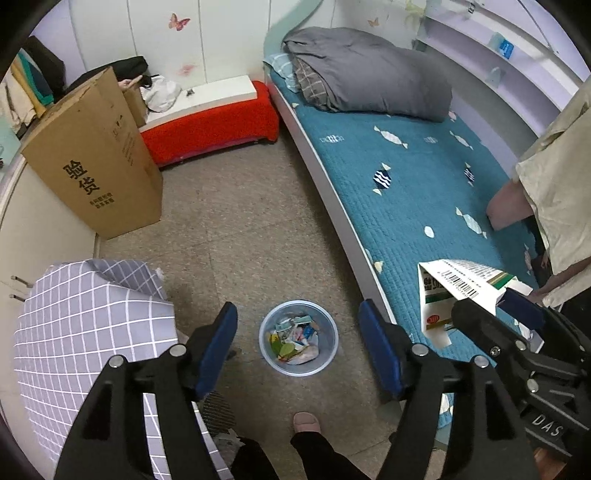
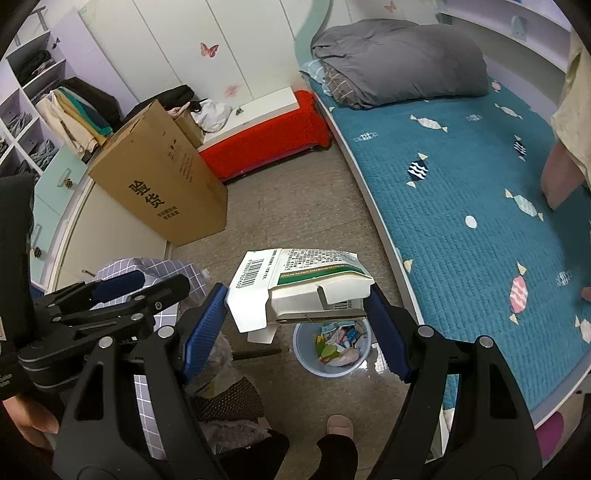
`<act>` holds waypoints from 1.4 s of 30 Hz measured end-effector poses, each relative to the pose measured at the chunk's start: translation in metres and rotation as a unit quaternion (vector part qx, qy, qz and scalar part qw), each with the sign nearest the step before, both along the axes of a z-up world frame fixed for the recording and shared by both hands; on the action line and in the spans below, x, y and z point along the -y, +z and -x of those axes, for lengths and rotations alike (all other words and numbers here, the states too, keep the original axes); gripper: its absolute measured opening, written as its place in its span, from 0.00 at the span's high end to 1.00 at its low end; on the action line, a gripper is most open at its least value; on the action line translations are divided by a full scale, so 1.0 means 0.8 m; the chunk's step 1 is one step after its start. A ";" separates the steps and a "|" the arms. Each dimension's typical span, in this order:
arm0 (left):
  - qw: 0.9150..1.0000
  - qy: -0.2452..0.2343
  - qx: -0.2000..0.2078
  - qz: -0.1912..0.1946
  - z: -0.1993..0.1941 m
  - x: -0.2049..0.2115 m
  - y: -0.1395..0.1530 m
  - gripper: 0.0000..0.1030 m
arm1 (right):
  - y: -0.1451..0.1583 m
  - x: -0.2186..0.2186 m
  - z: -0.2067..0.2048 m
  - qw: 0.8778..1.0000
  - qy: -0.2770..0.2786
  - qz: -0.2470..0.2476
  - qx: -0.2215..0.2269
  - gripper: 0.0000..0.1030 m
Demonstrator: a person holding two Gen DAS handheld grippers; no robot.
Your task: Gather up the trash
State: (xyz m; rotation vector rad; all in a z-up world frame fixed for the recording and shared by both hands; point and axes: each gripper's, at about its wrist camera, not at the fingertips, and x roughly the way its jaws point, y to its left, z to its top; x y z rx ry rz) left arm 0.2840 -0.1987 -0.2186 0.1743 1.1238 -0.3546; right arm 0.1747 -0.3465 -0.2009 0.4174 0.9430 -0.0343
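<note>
A long bed with a teal quilted candy-print cover [image 1: 406,177] runs along the mottled brown tile floor [image 1: 240,229]; at its head stand white wall panels with butterfly stickers [image 1: 177,22], beside it a red-draped low bench [image 1: 210,129] and a tall brown cardboard box [image 1: 96,155].

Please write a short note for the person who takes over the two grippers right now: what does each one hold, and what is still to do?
Right gripper: shut on the white and green carton, held above the floor near the trash bin.
Left gripper: open and empty, over the bin.
Done: the bin on the floor beside the bed already holds wrappers and scraps.
Left: drop the carton into the bin. It probably needs to move a little further over the opening first.
</note>
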 end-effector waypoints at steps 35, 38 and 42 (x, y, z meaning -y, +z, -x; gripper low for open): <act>0.994 0.102 0.041 -0.006 0.036 -0.097 0.031 0.28 | -0.010 -0.065 -0.023 0.998 0.066 0.010 0.006 0.18; 0.993 0.105 0.054 -0.002 0.046 -0.103 0.041 0.28 | 0.007 -0.079 -0.009 0.997 0.076 0.025 0.024 0.18; 0.991 0.111 0.078 0.010 0.064 -0.113 0.060 0.28 | 0.026 -0.092 0.011 0.995 0.080 0.038 0.045 0.18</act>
